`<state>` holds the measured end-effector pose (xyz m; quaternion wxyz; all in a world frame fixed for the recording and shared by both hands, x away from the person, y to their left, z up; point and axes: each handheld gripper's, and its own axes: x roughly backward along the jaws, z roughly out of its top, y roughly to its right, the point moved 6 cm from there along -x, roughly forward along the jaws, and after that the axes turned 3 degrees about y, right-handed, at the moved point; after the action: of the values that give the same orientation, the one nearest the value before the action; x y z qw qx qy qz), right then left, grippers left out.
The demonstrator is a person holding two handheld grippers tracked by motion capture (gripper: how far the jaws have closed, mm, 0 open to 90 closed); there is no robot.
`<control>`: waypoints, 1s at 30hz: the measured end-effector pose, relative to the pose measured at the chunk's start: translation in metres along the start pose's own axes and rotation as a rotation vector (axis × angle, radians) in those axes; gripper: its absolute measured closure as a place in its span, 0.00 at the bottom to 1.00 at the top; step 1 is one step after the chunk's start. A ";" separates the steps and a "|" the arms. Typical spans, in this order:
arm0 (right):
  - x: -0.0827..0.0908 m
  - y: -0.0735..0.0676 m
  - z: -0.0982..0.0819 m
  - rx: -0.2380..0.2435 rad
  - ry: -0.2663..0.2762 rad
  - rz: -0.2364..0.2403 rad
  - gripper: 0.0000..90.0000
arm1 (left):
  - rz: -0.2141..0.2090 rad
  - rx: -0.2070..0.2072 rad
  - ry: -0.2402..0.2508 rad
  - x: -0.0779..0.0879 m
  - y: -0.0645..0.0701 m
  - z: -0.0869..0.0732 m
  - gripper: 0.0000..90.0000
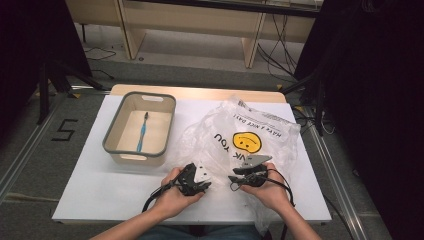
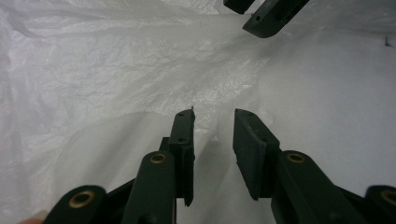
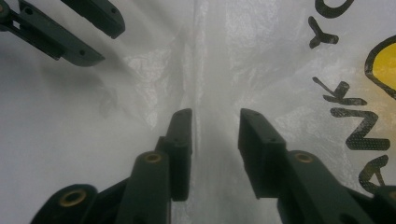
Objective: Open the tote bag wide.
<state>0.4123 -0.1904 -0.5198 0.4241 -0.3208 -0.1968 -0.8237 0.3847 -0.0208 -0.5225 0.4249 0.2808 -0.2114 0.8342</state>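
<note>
A crumpled clear plastic bag (image 1: 270, 127) with a yellow smiley face (image 1: 247, 142) and black lettering lies on the right half of the white table (image 1: 95, 185). Both grippers point at each other over its near left edge. My left gripper (image 1: 206, 186) (image 2: 214, 114) stands open, with thin film lying under and between its jaws and no pad pressing on it. My right gripper (image 1: 234, 181) (image 3: 215, 113) is open too; a raised fold of the bag (image 3: 198, 70) runs into the gap between its jaws. Each gripper view shows the other gripper's jaws at its top edge.
A grey-rimmed beige basin (image 1: 112, 137) stands at the left of the table with a blue toothbrush (image 1: 142, 132) lying in it. Wooden furniture and cables are on the floor beyond the table's far edge.
</note>
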 end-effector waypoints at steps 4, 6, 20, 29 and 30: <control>-0.001 0.000 -0.001 -0.006 -0.009 0.005 0.84 | -0.013 0.022 -0.013 -0.005 0.000 -0.001 0.80; -0.002 0.000 -0.001 -0.003 -0.018 0.008 0.86 | -0.017 0.022 -0.021 -0.007 0.000 -0.001 0.82; -0.001 0.000 0.002 -0.015 -0.015 -0.005 1.00 | -0.036 0.024 -0.029 -0.013 0.005 0.000 0.96; 0.019 0.010 0.028 -0.013 0.115 -0.099 1.00 | -0.034 0.011 -0.043 -0.013 0.007 0.000 0.99; 0.019 0.010 0.028 -0.013 0.115 -0.099 1.00 | -0.034 0.011 -0.043 -0.013 0.007 0.000 0.99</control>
<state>0.4223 -0.1902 -0.4856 0.3914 -0.2653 -0.1823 -0.8621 0.3857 -0.0323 -0.5318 0.4330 0.3048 -0.2110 0.8217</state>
